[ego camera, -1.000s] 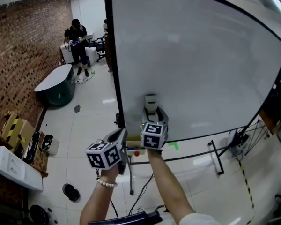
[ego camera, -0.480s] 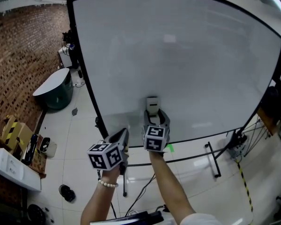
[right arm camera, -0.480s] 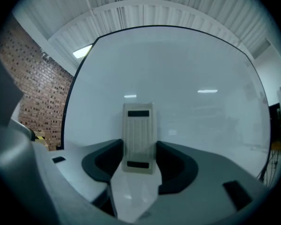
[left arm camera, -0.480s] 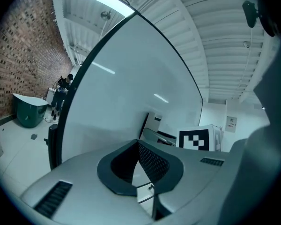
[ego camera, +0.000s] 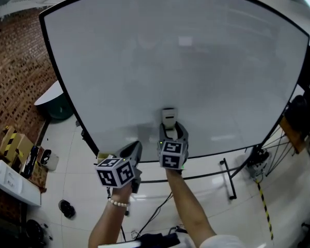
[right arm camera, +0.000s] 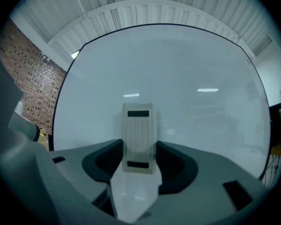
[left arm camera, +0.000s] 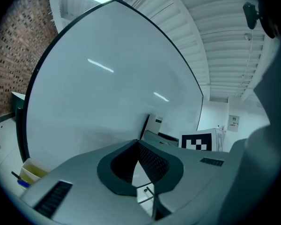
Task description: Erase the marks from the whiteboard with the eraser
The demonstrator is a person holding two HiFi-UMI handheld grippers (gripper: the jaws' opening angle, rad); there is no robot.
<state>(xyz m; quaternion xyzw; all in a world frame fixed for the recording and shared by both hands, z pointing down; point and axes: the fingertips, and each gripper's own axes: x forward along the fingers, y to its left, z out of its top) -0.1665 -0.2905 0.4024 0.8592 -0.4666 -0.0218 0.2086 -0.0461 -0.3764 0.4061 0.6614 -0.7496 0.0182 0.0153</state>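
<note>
A cream plastic eraser (right arm camera: 139,136), ribbed along its back and marked with two dark rectangular slots, sat clamped between the jaws of the right gripper (ego camera: 169,130), held up to the lower middle of the whiteboard (ego camera: 186,61). Whether it touched the surface could not be told. The board was broad, glossy and black-framed, and it reflected strip lights. The left gripper (ego camera: 134,150) hung just beside and below the right one, its dark textured pads (left arm camera: 152,161) closed together on nothing. Each grey gripper carried a cube (ego camera: 115,171) of black-and-white square markers. A bead bracelet (ego camera: 117,202) circled the left wrist. A red brick wall (ego camera: 15,76) stood to the left, with a dark round-topped table (ego camera: 51,101) partly hidden behind the board's edge. A yellow-and-black striped box (ego camera: 9,138) and a shoe (ego camera: 66,208) lay on the white tiled floor (ego camera: 82,164).
</note>
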